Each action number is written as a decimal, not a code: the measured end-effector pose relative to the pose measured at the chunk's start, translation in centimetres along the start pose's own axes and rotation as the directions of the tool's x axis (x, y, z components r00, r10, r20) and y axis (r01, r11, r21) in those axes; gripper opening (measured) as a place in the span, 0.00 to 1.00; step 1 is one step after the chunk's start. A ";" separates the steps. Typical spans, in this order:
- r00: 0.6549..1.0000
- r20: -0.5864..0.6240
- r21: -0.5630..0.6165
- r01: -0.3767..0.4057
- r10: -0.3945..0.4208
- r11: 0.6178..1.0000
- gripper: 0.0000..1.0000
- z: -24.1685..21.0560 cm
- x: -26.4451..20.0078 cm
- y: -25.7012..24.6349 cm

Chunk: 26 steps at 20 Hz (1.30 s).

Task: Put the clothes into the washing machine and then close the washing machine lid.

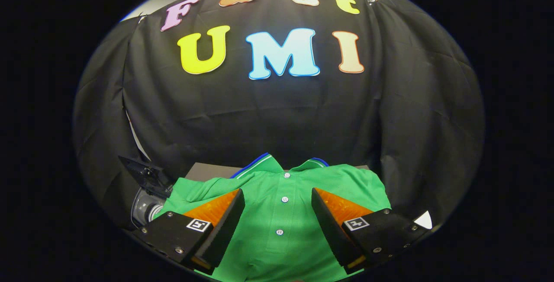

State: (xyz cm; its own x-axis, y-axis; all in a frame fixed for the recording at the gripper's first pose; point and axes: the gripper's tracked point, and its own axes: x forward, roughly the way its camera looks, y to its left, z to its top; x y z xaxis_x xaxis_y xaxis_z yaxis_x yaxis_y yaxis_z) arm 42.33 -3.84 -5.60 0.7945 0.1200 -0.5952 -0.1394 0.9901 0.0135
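Hovering over the shirt [281, 213] now, the tool [278, 202] has its jaws spread wide, one finger either side of the button placket, nothing between them but open air and green cloth below. That wide stance makes sense to me: a flat garment gives no edge to pinch, so the fingers would need room to bunch up a fold of the fabric as they come together.

And what a tidy target it is. A bright green polo shirt, laid out face up on the table [203, 171], collar at the far end with a blue and white trim along its edge, three white buttons running down the middle towards the tool. The cloth looks smooth, only lightly rumpled at the shoulders, and it drapes over the table on both sides.

Off beside the left finger sits a rounded grey and clear object [145, 208] with a dark hinged part [145, 171] raised above it; possibly the washing machine with its lid up, though I cannot tell for sure.

Nothing gripped yet, so the loading step looks not yet begun.
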 end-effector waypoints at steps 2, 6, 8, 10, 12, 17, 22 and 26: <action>0.999 -0.045 -0.026 -0.002 0.000 1.000 0.96 -0.9 1.1 -0.1; 0.993 -0.119 -0.041 -0.016 0.011 0.999 0.97 -3.1 2.5 -0.5; 0.992 -0.123 -0.020 -0.028 0.025 0.999 0.96 -3.0 2.8 -0.5; 0.991 -0.131 -0.037 -0.039 0.034 0.999 0.96 -2.8 2.7 -0.2; 0.991 -0.126 -0.063 -0.055 0.046 0.997 0.95 -3.0 2.4 0.0; 0.991 -0.096 -0.040 -0.096 0.091 0.995 0.69 -3.1 2.2 0.2; 0.983 -0.086 0.071 -0.159 0.165 0.985 0.03 -3.0 1.6 0.9; 0.979 -0.008 0.154 -0.201 0.205 0.967 0.00 -1.5 -0.2 1.9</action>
State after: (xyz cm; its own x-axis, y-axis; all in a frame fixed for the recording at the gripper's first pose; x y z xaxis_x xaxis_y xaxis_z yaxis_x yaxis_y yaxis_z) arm 41.00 -2.12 -6.66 0.7446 0.3195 -0.5861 -0.2038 0.9449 0.2562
